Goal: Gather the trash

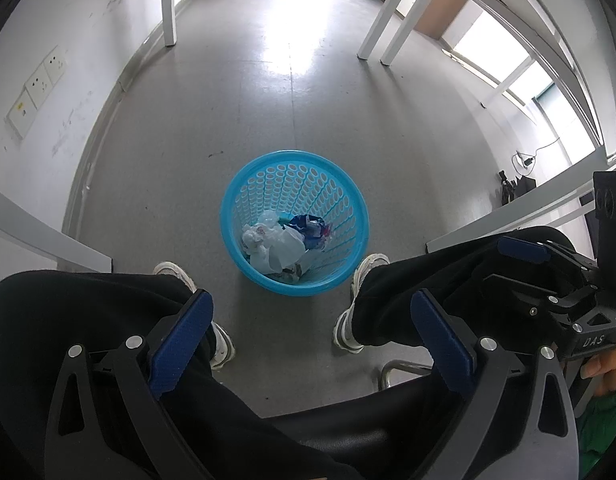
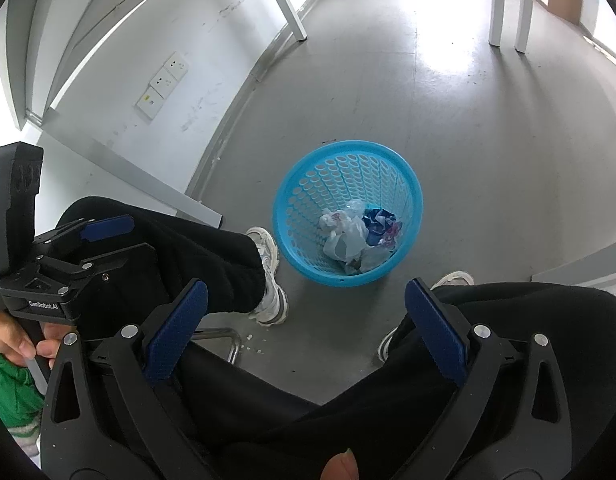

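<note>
Both tools, left [image 1: 311,340] and right [image 2: 306,330], gape empty over knees, blue basket [image 1: 244,188] of trash [image 1: 282,242] at 12 o'clock between sneakers [image 2: 268,276]; only right view shows floor crumbs [image 2: 255,345].

One round blue perforated plastic basket [image 1: 244,204] stands on the grey floor [image 1: 308,120]. Inside it lie one crumpled clear plastic bag [image 1: 282,250] and one crumpled dark blue wrapper [image 1: 309,228]; smaller scraps beneath cannot be counted. Two white sneakers, one [image 1: 180,274] on each side [image 1: 367,270] of the basket. Two black grippers with blue pads, the left [image 1: 308,344] and the right [image 2: 304,328]. Three white wall plates [image 1: 38,86]. Three white furniture legs [image 1: 168,4] stand on the floor in the left wrist view.
</note>
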Available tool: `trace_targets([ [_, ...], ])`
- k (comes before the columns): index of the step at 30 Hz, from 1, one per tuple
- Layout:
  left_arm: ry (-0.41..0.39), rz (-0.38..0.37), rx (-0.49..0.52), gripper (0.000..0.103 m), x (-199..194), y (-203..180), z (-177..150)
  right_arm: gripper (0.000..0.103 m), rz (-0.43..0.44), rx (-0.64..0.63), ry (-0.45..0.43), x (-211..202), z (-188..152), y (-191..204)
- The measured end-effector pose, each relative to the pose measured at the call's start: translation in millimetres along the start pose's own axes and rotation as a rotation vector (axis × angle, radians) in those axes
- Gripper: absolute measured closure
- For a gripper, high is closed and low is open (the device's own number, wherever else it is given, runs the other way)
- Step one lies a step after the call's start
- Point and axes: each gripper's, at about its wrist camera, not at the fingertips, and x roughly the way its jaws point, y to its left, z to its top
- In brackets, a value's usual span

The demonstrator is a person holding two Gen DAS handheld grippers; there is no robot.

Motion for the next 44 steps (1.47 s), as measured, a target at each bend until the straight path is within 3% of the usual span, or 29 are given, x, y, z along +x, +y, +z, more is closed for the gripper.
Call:
trace_targets([
  [44,-0.009,-0.001,-0.018,0.006,1.4,1.0,-7.1,0.009,0.018,0.009,0.006,1.7,0.6,-0.9],
])
